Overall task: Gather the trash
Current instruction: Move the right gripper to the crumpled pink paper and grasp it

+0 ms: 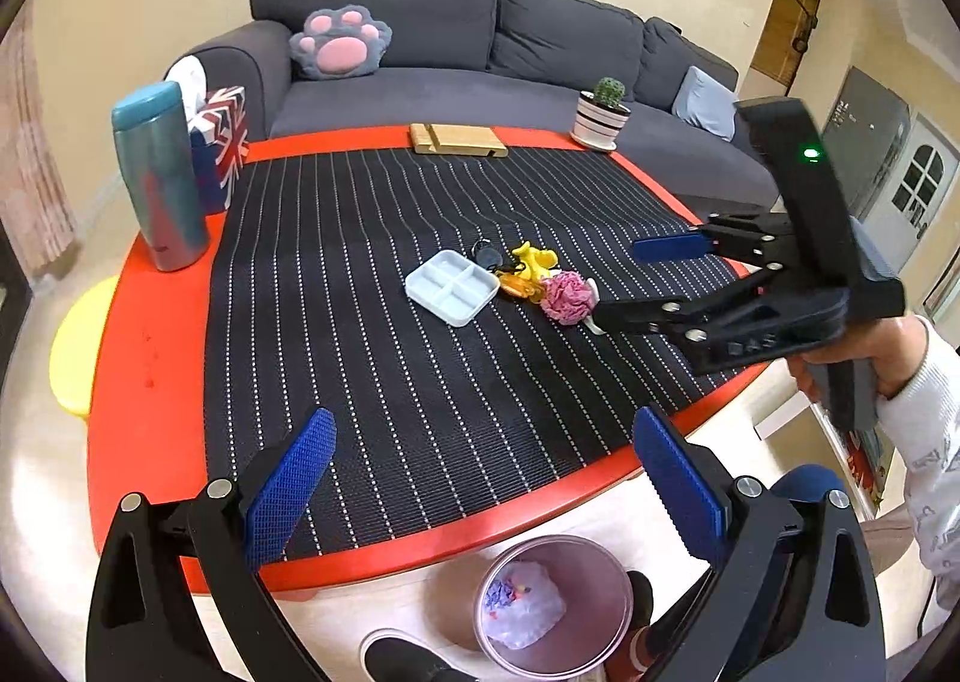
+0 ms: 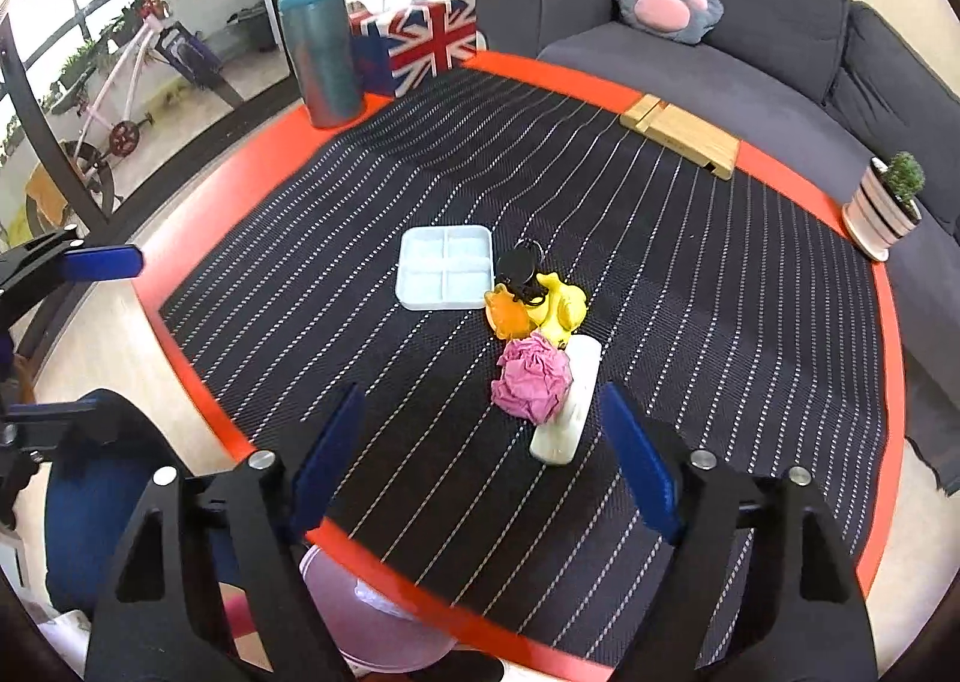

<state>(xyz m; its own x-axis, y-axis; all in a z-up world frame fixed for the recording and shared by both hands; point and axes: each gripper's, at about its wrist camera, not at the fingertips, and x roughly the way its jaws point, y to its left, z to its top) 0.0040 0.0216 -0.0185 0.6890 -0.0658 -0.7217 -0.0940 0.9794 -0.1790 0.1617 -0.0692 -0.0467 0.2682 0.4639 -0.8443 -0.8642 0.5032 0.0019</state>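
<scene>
A crumpled pink paper ball [image 2: 531, 379] lies on the striped black mat [image 2: 690, 322], leaning on a white tube [image 2: 570, 412]. My right gripper [image 2: 483, 418] hovers just short of the ball, open, its blue pads touching nothing. In the left wrist view the right gripper [image 1: 615, 283] comes in from the right, fingertips beside the pink ball [image 1: 567, 296]. My left gripper [image 1: 486, 478] is open and empty over the table's near edge. Below that edge stands a pink trash bin [image 1: 600, 568] holding crumpled plastic and paper scraps.
Beyond the ball lie a yellow toy [image 2: 561, 307], an orange piece [image 2: 510, 319], a black key fob [image 2: 516, 265] and a white compartment tray [image 2: 447, 268]. A teal flask [image 2: 321, 52], flag tissue box [image 2: 432, 37], wooden stand [image 2: 684, 139] and cactus pot [image 2: 882, 208] line the red table rim.
</scene>
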